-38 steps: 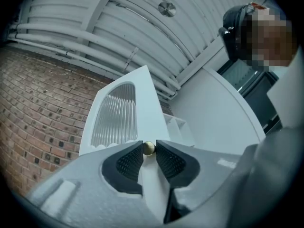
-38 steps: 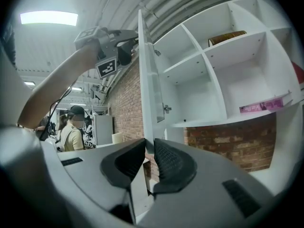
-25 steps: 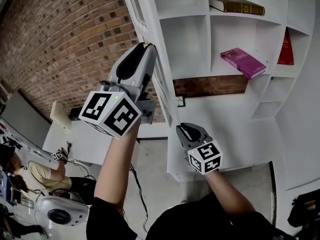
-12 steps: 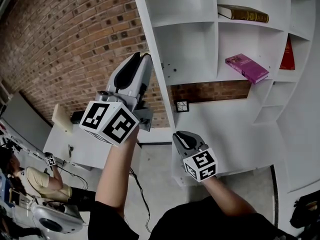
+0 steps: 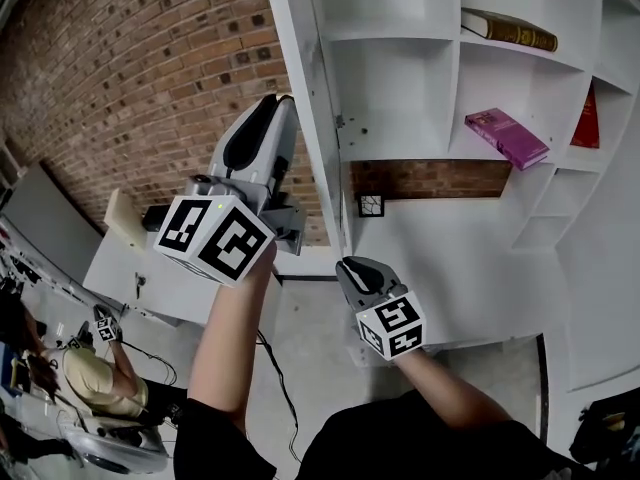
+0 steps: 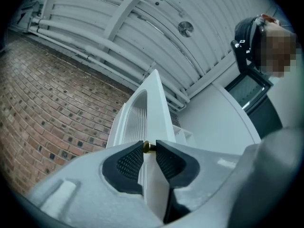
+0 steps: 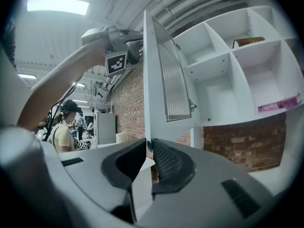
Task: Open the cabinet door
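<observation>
The white cabinet door [image 5: 310,98] stands swung out from the shelf unit, edge-on in the head view. It has a ribbed glass pane [image 7: 173,87]. My left gripper [image 5: 285,103] is high on the door's free edge. Its jaws are closing with the edge [image 6: 154,108] between them, and the tips pinch a small brass knob [image 6: 147,147]. My right gripper [image 5: 350,265] is lower down, shut on the door's lower edge [image 7: 147,127], which runs between its pads [image 7: 164,163]. The left gripper [image 7: 137,44] also shows in the right gripper view, at the door's top.
The open white shelves hold a brown book [image 5: 510,28], a purple book [image 5: 508,135] and a red book [image 5: 588,118]. A brick wall [image 5: 130,88] lies behind the door. A white desk [image 5: 130,268] and a seated person [image 5: 95,378] are at lower left.
The door has swung further out from the shelves, baring more of the compartments. Both grippers have moved with it, still on its edge.
</observation>
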A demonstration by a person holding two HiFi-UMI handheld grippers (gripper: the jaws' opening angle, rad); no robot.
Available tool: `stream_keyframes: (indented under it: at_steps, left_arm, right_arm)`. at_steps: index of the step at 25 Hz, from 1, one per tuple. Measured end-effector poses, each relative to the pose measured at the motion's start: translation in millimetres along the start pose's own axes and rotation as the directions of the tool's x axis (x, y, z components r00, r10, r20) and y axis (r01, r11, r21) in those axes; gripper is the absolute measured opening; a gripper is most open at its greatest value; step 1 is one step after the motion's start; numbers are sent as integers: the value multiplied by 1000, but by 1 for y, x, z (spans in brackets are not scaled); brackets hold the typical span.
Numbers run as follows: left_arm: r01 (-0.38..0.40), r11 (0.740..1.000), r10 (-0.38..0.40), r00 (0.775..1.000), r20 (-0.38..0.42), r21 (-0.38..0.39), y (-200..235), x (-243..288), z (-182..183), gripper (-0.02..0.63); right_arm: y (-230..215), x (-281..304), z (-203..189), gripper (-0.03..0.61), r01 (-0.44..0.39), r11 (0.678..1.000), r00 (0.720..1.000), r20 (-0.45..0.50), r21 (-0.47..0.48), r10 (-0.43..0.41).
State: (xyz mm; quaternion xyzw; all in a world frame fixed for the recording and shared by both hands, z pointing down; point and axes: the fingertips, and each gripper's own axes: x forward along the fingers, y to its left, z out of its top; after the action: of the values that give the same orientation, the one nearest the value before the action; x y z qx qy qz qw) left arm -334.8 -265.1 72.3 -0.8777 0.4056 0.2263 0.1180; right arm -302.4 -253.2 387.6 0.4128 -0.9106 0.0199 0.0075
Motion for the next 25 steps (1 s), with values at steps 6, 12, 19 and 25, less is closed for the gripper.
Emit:
stream_keyframes:
  at_steps: [6, 12, 19, 25]
  left_arm:
    - [-71, 991, 68, 997, 30, 110, 14, -13, 8, 71]
    - [-76, 993, 72, 997, 42, 90, 18, -26, 2, 72]
    - [-94, 980, 91, 996, 22, 173, -7, -58, -21, 71]
    - [-91, 991, 89, 996, 29, 100, -30, -103, -43, 72]
  right_arm:
    - [15, 15, -1, 46, -46, 999, 999, -8, 16, 46]
    - [20, 21, -5, 46, -63, 998, 998, -28, 6, 63]
    - [13, -12, -9, 46, -73, 997, 996, -46, 1, 72]
    - [-25, -87, -31, 46, 25, 998, 995, -100, 54, -19]
